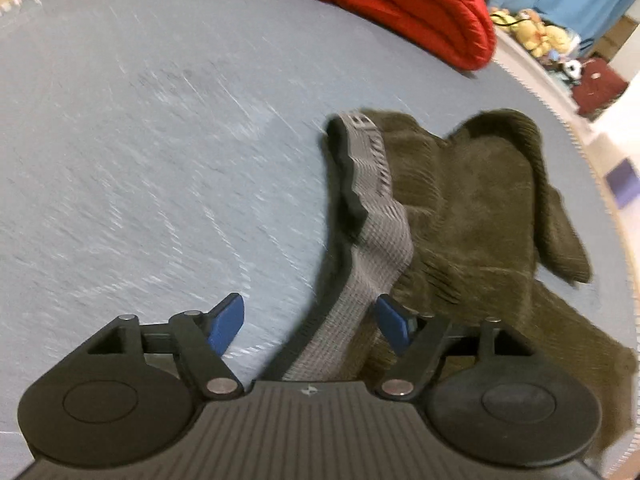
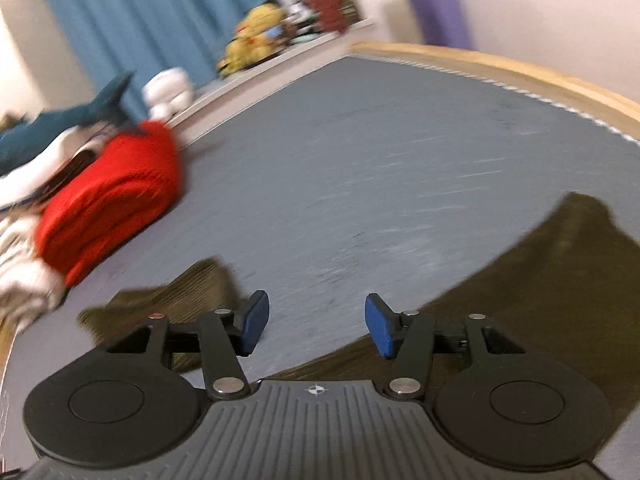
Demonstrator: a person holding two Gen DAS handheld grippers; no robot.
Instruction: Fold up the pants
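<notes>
In the left wrist view the left gripper (image 1: 310, 324) fills the bottom of the frame with its blue pads (image 1: 226, 322) spread wide and pressing on nothing; the grey ribbed waistband (image 1: 376, 208) of the pants runs up out of the gap between them without touching either pad as far as can be seen. The olive-brown pants (image 1: 472, 208) lie bunched in the right half of the frame on the grey-blue bed surface (image 1: 140, 152), reaching from the lower right corner up to the centre right, with one flap folded over at the right edge. A red folded quilt (image 1: 404, 4) sits at the top centre, and a cluster of yellow plush toys (image 1: 532, 30) shows blurred in the upper right. In the right wrist view the right gripper (image 2: 316, 326) also occupies the bottom of the frame, its pads apart at a moderate width with only the bed surface (image 2: 360, 168) showing in the gap. The pants (image 2: 560, 292) appear as a dark olive mass at the lower right, passing under the gripper's right side, and another part of the same fabric pokes out at the lower left behind its left finger. The red quilt (image 2: 116, 196) lies at the left, a teal plush shark (image 2: 80, 116) above it, and a blue curtain (image 2: 152, 12) hangs in the upper left; the whole view is motion-blurred.
</notes>
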